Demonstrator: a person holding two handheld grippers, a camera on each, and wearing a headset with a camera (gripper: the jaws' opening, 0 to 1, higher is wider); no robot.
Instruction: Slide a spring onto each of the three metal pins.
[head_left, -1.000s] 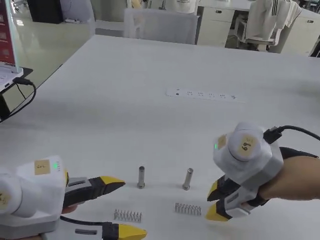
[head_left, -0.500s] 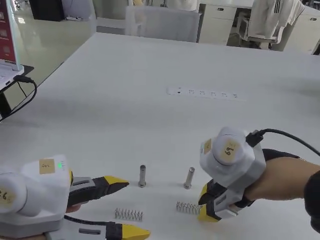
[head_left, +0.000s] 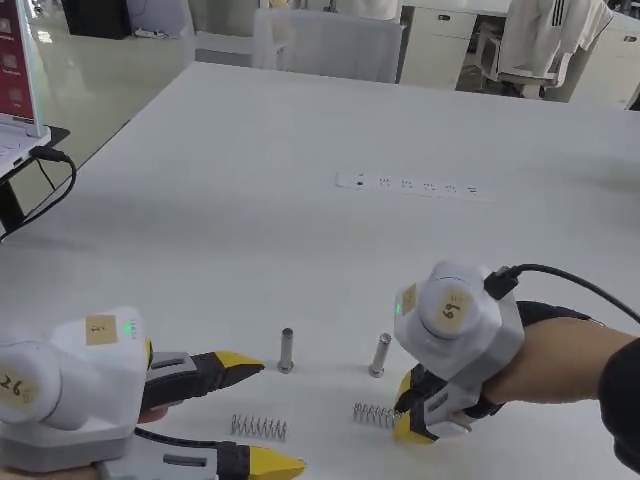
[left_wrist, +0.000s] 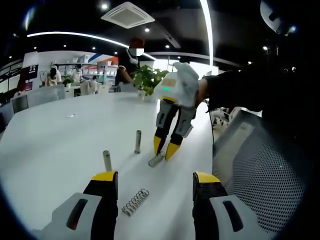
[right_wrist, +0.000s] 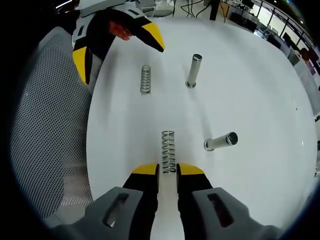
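Note:
Two metal pins stand upright on the white table, one (head_left: 286, 350) left of the other (head_left: 380, 354). One spring (head_left: 259, 428) lies in front of the left pin, between the wide-open jaws of my left gripper (head_left: 280, 415). My right gripper (head_left: 405, 415) points down at the second spring (head_left: 372, 413). In the right gripper view its jaws (right_wrist: 168, 170) pinch the near end of that spring (right_wrist: 168, 150), with the pins (right_wrist: 220, 141) (right_wrist: 193, 70) beyond. The left gripper view has my own gripper (left_wrist: 155, 177), the loose spring (left_wrist: 136, 201) and the right gripper (left_wrist: 165, 149).
A white power strip (head_left: 410, 186) lies mid-table. Grey chairs (head_left: 325, 45) stand at the far edge and a mesh chair seat (left_wrist: 260, 165) is close beside the table. A laptop with a cable (head_left: 15, 140) sits off the left edge.
My right gripper has moved down and left onto the right spring and its jaws have narrowed around the spring's end. The left gripper has barely moved.

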